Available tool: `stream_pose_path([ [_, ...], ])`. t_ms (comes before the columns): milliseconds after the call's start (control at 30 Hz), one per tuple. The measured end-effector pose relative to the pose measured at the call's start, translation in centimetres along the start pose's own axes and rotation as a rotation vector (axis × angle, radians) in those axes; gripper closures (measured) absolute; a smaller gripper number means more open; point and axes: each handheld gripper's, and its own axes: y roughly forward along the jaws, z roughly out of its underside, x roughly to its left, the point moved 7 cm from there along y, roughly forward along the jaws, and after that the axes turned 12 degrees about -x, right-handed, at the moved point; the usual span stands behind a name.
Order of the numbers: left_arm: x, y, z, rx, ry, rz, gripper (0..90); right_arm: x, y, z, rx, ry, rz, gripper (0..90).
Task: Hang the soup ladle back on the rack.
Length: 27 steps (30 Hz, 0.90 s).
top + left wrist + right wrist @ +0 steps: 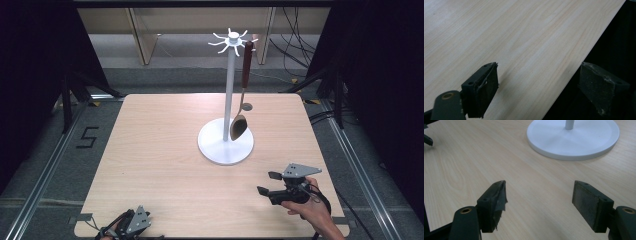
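- Wooden spoon with a dark brown handle and a lighter bowl (pixel 239 126): hangs from one hook of the white metal utensil stand (pixel 229 75), on the stand's right side, bowl down. The bowl ends just above the stand's round white base (pixel 225 147); whether it touches the base cannot be told.
- The stand occupies the middle of the pale wooden tabletop (pixel 160 165), somewhat toward the far edge and right of centre. Other hooks at the top appear empty.
- Handling judgement: the spoon looks light and rigid, with a smooth finish that may slip between pads. Hanging free, it is likely to swing when touched.
- Recommended hold: on the straight dark handle, below the hook, jaws closing across its width; then a lift upward to clear the hook. The rounded bowl offers a poorer hold.
- Risk: a sideways pull may tip or drag the stand, whose pole is tall and slim.
- Right gripper (pixel 266 183): near the right part of the near edge, jaws spread wide, nothing held, pointing leftward toward the stand. The base lies ahead of it in the right gripper view (pixel 574 138).
- Left gripper (pixel 131 222): at the near-left corner, low over the edge, jaws wide apart in the left gripper view, holding nothing, well apart from the spoon.
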Motion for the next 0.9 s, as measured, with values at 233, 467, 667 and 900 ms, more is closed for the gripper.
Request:
stream_pose_path([
  [233,0.0,0.0,0.0,0.002,-0.001,-0.001,15.2,0.3,0.0,0.7,0.017,-0.054,0.025,27.6],
  [467,0.1,0.0,0.1,0.001,-0.007,0.005,15.3,0.7,-0.2,1.3,0.040,-0.077,0.013,27.4],
  [667,0.1,0.0,0.1,0.000,-0.008,0.004,15.3,1.0,-0.9,1.9,0.057,-0.070,0.038,26.8],
  [900,0.1,-0.1,0.1,0.001,-0.008,0.003,15.3,1.3,-1.5,3.0,0.106,-0.126,0.057,25.2],
])
